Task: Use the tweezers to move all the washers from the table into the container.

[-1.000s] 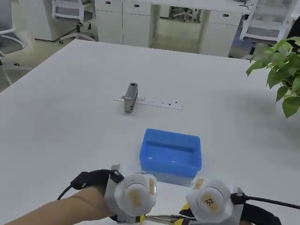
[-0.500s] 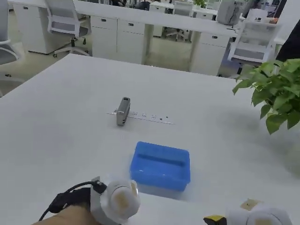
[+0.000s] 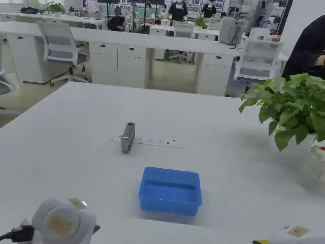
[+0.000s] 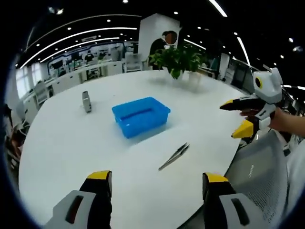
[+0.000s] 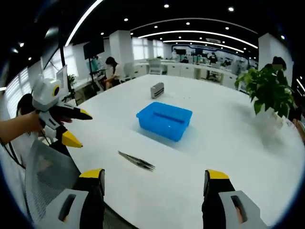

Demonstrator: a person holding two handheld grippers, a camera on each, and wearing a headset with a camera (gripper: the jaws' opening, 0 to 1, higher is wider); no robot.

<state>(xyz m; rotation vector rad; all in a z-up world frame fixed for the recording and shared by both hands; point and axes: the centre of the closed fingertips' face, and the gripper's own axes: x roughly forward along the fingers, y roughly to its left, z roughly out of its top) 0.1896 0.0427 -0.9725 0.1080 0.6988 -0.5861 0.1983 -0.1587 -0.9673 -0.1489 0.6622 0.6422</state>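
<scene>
Looking along the left tongs [image 4: 156,179], I saw the tweezers [image 4: 174,156] on the worktop [image 4: 71,143] just ahead, a little to the right. Their long axis slanted across my reach, on the near side of the blue container [image 4: 140,116]. The right tongs [image 5: 153,175] seemed about equally near. Both hung released, off the worktop edge. The washers [image 3: 155,141] lay in a row beyond the container.

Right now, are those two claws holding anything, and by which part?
Nothing is held. The left gripper and right gripper are both open and empty; the tweezers lie loose on the table, near the blue container.
</scene>
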